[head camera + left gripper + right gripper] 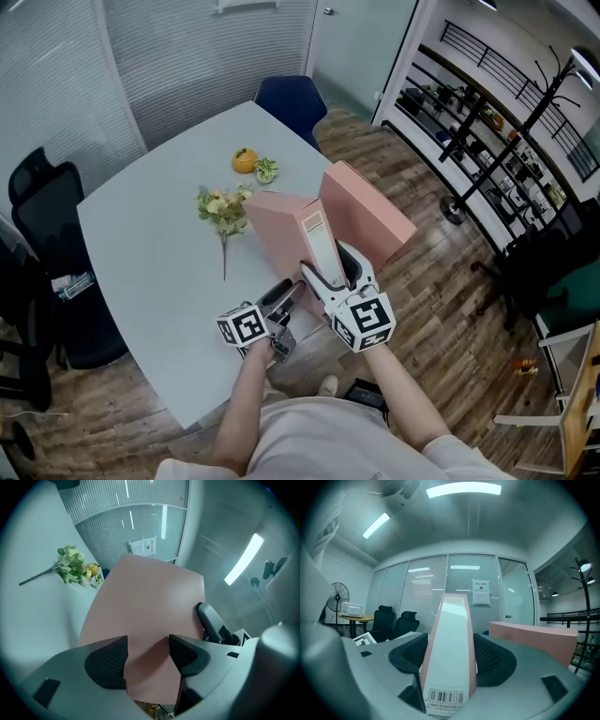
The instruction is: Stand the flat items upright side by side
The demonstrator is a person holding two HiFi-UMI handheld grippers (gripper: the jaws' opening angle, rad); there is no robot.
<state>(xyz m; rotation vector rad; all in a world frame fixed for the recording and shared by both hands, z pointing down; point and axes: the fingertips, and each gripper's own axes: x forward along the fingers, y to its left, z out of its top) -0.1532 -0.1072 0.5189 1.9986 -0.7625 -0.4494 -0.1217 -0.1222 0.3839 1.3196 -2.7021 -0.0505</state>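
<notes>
Two pink file boxes stand at the table's near right edge. The far one (367, 212) (534, 637) stands upright by itself. My right gripper (330, 267) (449, 660) is shut on the near one (281, 234) (145, 602), with its pads on both sides of the white barcoded spine (319, 239) (450, 648). My left gripper (284, 298) (147, 656) sits low at this box's left face. Its jaws stand apart, and the pink face fills the gap beyond them. In the left gripper view, a right gripper finger (213, 623) shows at the box's right edge.
A bunch of artificial flowers (223, 208) (70, 566), an orange (245, 160) and a cut green fruit (267, 170) lie on the pale table (150, 244) behind the boxes. A blue chair (292, 98) stands at the far corner and a black chair (42, 202) at the left. Wooden floor drops away to the right.
</notes>
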